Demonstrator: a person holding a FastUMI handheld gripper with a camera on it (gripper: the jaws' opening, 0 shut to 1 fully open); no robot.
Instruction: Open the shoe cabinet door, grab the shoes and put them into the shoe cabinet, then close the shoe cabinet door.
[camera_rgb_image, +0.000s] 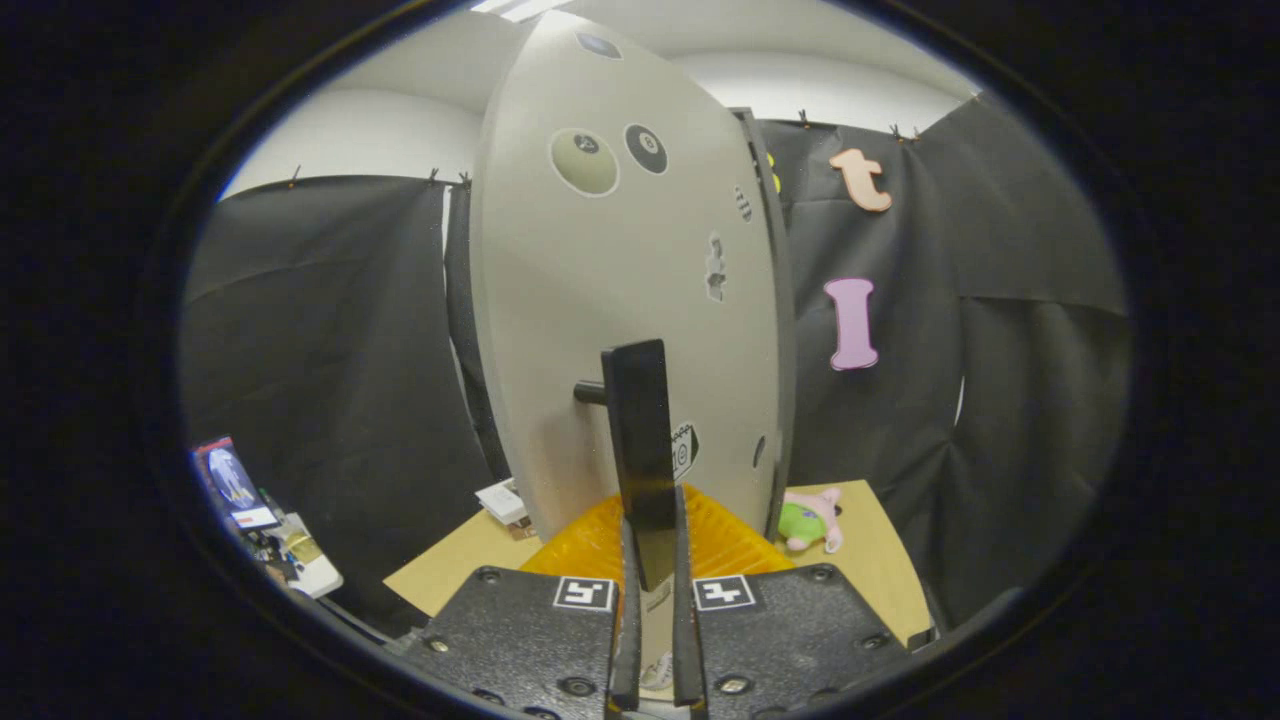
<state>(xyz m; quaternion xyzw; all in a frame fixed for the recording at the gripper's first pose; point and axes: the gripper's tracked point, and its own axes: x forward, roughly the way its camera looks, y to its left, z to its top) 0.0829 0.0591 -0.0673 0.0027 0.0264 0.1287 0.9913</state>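
Pale grey shoe cabinet door (620, 300), w/ round stickers on its face, stands upright just ahead of gripper (650, 600); its dark bar handle (640, 440) runs vertically, lower end clamped btwn both fingers (628, 610).

Pale grey cabinet door (600, 330), black handle (640, 450), green-pink plush toy (812, 520)

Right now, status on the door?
Gripper shut on door handle. Door face-on just ahead, stickers on it. Plush toy on the table beyond, beside the door edge.
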